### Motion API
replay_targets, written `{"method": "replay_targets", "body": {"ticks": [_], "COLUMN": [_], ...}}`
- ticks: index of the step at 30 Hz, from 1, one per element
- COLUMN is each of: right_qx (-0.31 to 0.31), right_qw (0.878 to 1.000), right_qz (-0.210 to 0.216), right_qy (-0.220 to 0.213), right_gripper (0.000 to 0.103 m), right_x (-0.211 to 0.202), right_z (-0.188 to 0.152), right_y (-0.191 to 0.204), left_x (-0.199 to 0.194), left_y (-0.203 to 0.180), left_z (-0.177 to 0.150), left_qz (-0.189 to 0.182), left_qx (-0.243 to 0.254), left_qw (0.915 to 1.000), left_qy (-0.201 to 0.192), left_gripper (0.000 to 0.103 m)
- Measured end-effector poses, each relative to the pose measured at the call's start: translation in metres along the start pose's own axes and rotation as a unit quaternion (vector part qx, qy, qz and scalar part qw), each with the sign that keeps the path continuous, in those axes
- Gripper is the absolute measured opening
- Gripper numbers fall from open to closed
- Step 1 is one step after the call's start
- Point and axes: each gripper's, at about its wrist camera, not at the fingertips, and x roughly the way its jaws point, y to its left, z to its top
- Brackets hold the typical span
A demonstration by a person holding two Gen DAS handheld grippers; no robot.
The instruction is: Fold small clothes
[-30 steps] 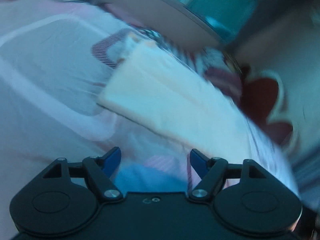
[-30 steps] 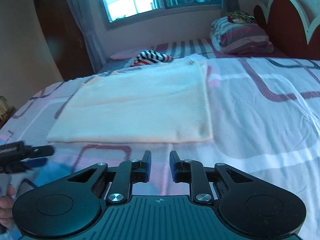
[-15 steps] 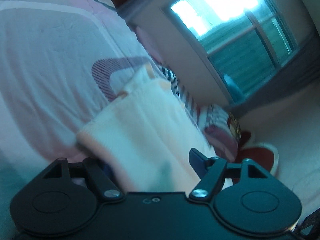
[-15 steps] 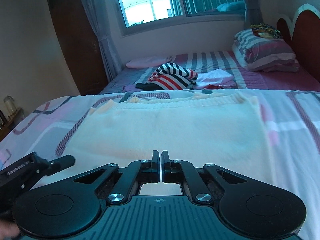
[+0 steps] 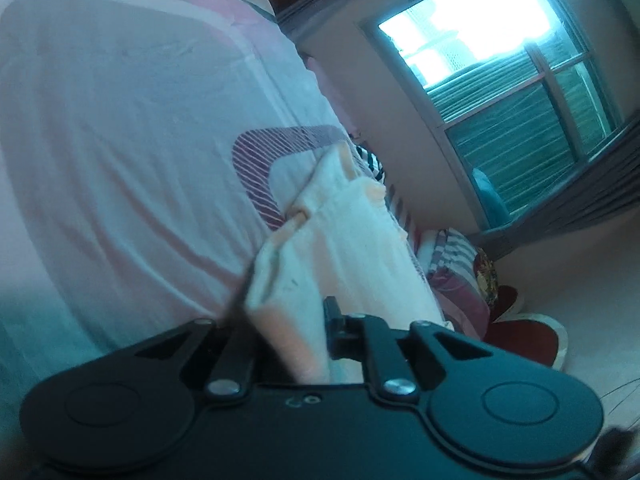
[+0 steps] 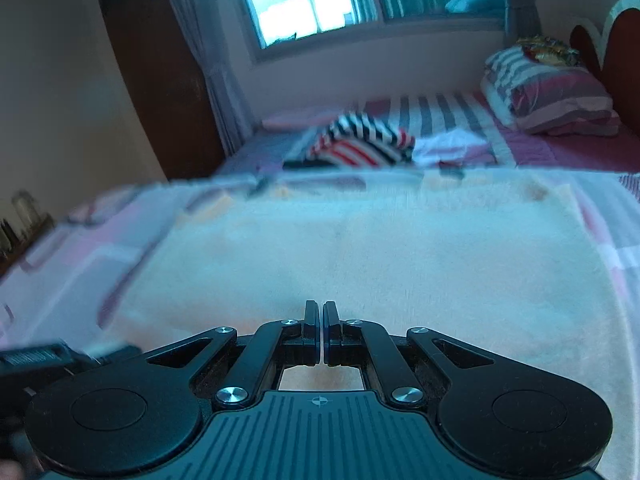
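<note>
The towel (image 6: 360,260) lies on the near bed (image 6: 60,280). The striped clothes (image 6: 360,144) lie behind it, pillows (image 6: 548,96) far right.

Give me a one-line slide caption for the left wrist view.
Left tool clamps the lifted edge of a folded cream knitted garment above the pink-patterned bedsheet, its jaws having just closed on it.

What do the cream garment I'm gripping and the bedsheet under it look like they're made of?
Cream garment: looks like a soft, thick knit or fleecy cotton, matte. It has a fuzzy surface and its folded edge bunches up thick between the left gripper's fingers; blur leaves the weave open. Bedsheet: thin, smooth woven cloth, probably cotton or a blend, with printed pink and maroon bands and fine creases.
</note>
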Motion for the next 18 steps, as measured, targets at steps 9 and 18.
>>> {"method": "replay_targets", "body": {"ticks": [9, 18], "right_qx": [0.022, 0.091], "right_qw": [0.999, 0.994], "right_qz": [0.023, 0.048], "right_qy": [-0.007, -0.041], "right_gripper": [0.0, 0.0], "right_x": [0.005, -0.027], "right_z": [-0.01, -0.002], "right_y": [-0.016, -0.05], "left_x": [-0.003, -0.025], "left_y": [-0.022, -0.142], "left_z": [-0.01, -0.033], "left_qz": [0.036, -0.015], "left_qx": [0.062, 0.302], "left_qw": [0.9969, 0.9524], "left_qy": [-0.031, -0.037], "left_gripper": [0.006, 0.006]}}
